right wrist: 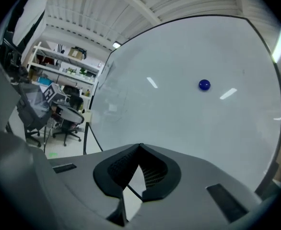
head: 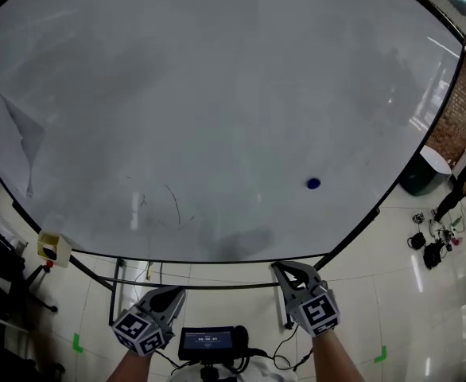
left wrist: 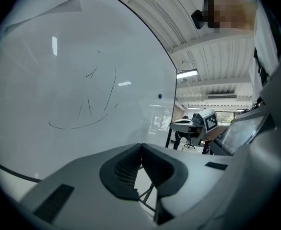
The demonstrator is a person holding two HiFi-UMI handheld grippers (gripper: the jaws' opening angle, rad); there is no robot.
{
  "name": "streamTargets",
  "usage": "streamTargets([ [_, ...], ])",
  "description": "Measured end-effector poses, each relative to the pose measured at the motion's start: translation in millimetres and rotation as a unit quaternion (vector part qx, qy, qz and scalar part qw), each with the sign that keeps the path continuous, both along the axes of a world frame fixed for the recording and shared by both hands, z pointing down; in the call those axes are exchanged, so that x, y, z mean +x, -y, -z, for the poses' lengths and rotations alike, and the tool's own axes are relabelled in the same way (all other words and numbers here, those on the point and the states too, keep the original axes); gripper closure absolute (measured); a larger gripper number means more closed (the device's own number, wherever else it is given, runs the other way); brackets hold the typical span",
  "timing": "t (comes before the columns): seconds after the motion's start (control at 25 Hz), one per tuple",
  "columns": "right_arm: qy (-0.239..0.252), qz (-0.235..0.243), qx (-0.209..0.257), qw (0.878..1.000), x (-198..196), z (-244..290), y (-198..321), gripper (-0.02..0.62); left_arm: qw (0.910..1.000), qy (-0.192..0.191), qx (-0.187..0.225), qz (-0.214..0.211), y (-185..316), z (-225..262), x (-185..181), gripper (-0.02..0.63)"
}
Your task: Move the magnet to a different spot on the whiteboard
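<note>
Beneath you, the floor (head: 408,293) is pale glossy tile with green tape marks (head: 77,342) stuck to it. At your right, a brick wall (head: 465,118) stands behind a dark bin (head: 416,181) with a light lid. Overhead, the ceiling (left wrist: 203,47) is white ribbed panel on beams and carries a lit strip light (left wrist: 187,74). At the far side, loaded shelves (right wrist: 66,63) stand behind office chairs (right wrist: 69,119).

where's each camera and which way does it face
Head view: on the person's head, facing down at whiteboard and blue magnet; forearms, left gripper, right gripper show.
Left gripper view: on that gripper, along its shut jaws at pen marks; person's torso shows.
Right gripper view: on that gripper, along its shut jaws toward the magnet.
All three share whiteboard and magnet.
</note>
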State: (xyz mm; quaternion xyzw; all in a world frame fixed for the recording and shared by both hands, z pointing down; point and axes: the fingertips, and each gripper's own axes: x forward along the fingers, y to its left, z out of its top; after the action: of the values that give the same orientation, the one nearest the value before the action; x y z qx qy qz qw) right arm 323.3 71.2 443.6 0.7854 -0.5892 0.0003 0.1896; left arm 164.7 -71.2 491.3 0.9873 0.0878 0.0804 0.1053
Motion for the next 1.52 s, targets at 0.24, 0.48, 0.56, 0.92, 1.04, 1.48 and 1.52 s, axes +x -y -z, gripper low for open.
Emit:
streamTargets([
  [0.24,-0.163,0.097,-0.147,0.971,14,-2,9,0.565,1.0,0.001,-0.002,-0.002,0,1,25,0.572],
  [0.48,-0.34,0.151,-0.294,0.881,46,4,7,0.565,0.9999,0.004,-0.007,0.005,5,-9,41,0.572],
  [0.56,-0.392,0.161,-0.324,0.846,57,9,3,0.565,1.0,0.004,-0.004,0.008,6,-7,47,0.572],
  [0.92,-0.509,0.133,-0.257,0.811,88,76,5,0.525,0.9996,0.012,0.008,0.025,8,0,62,0.572],
  [1.04,-0.48,0.134,-0.147,0.854,84,105,12,0.487,0.9994,0.017,0.008,0.029,10,-1,66,0.572],
  [1.48,-0.415,0.046,0.107,0.902,106,165,14,0.449,0.9987,0.025,0.019,0.04,12,3,85,0.572],
  [1.52,-0.406,0.034,0.122,0.905,109,167,14,0.449,0.9986,0.024,0.02,0.042,11,3,86,0.572],
])
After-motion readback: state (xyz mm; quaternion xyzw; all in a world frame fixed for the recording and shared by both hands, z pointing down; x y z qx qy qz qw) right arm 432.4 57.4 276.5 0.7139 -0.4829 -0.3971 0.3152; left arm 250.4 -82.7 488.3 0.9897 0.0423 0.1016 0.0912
